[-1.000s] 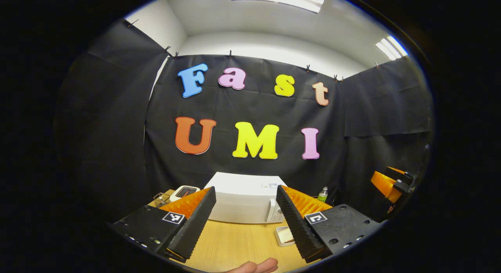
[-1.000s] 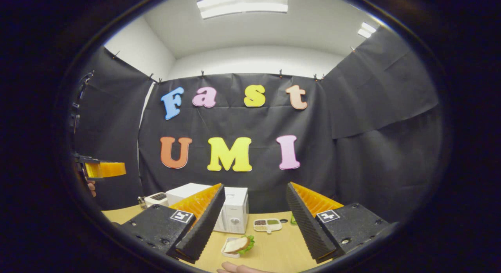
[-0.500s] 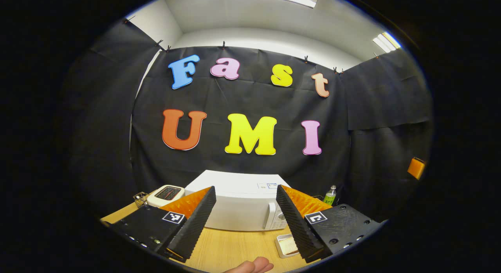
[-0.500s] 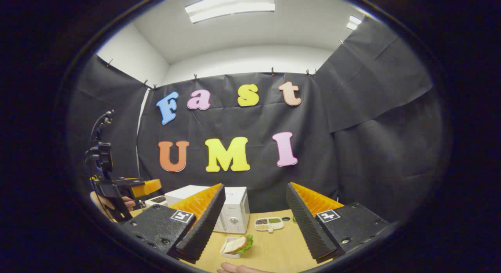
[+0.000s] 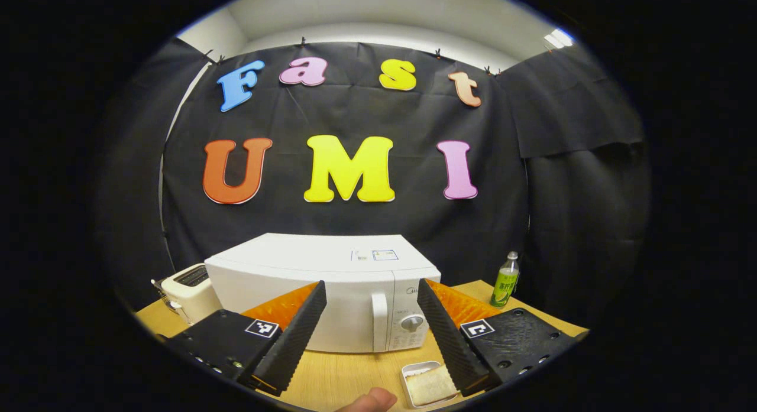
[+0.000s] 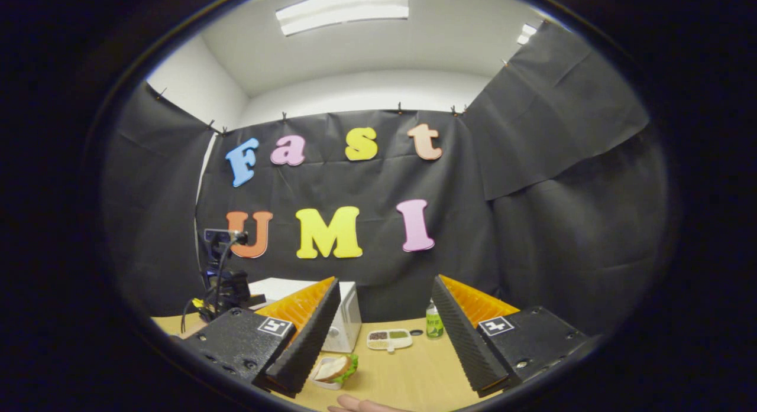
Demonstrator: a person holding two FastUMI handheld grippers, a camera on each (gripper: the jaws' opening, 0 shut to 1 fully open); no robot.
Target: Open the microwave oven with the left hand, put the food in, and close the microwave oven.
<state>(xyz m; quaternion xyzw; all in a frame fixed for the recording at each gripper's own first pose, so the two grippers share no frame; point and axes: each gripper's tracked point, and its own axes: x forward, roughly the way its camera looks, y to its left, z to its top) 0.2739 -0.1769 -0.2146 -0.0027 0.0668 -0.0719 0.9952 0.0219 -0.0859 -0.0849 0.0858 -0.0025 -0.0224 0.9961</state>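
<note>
Microwave oven, a white boxy appliance with a vertical white door handle and a round control knob on its right-hand panel, stands with its door closed on the light wood-grain desk, against the black cloth wall. In the left gripper view it sits straight ahead and close, its handle framed between the two black ribbed fingers of the left gripper, which are spread wide apart and hold nothing. Just in front of the microwave's right corner, on the desk, lies the food: a sandwich of pale bread in a small white rectangular tray, partly hidden by that gripper's right-hand finger. In the right gripper view the same sandwich, with a frill of green lettuce at its edge, shows near the left finger of the right gripper, whose black ribbed fingers with orange backs also stand wide apart and empty above the desk. The microwave oven appears there farther back, partly covered by the left finger. Beyond the sandwich sits a white divided dish with dark and green fillings, and beside it a small green plastic bottle stands upright near the back wall. A white toaster rests on the desk just left of the microwave. A fingertip of the person's hand shows at the bottom edge of the left gripper view.
</note>
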